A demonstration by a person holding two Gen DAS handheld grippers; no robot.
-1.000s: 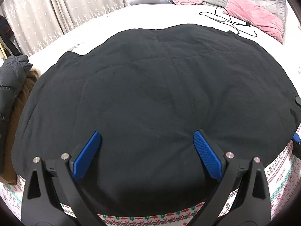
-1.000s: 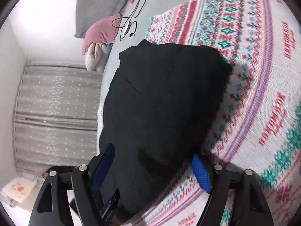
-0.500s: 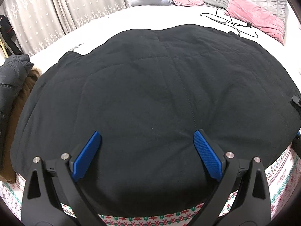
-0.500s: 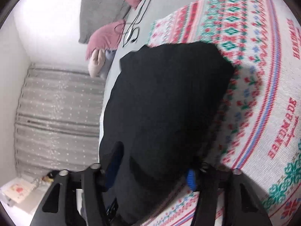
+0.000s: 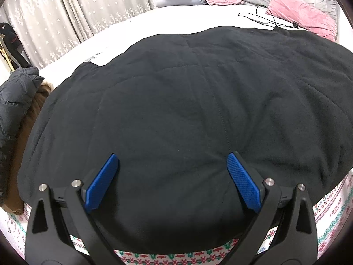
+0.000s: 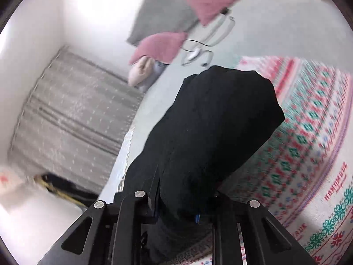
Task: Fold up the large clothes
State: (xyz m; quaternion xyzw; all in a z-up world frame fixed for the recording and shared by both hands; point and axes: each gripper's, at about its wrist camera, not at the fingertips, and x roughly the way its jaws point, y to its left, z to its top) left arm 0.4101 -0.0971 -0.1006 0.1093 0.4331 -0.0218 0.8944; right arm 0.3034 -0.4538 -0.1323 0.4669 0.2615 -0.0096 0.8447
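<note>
Left wrist view: one black garment (image 5: 187,110), two pink pillows (image 5: 302,15), left claw (image 5: 172,181) wide, empty; right claw (image 6: 176,207) closing on garment.

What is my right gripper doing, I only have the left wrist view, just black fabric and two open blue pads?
Observer: The right gripper has the black garment bunched between its fingers, jaws closing on it.
Operator: Is the fabric off the bed there?
Observer: That edge rises from the patterned blanket up to the fingers.
Operator: Anything beyond it?
Observer: A white cable lies on the sheet near a pink pillow.
</note>
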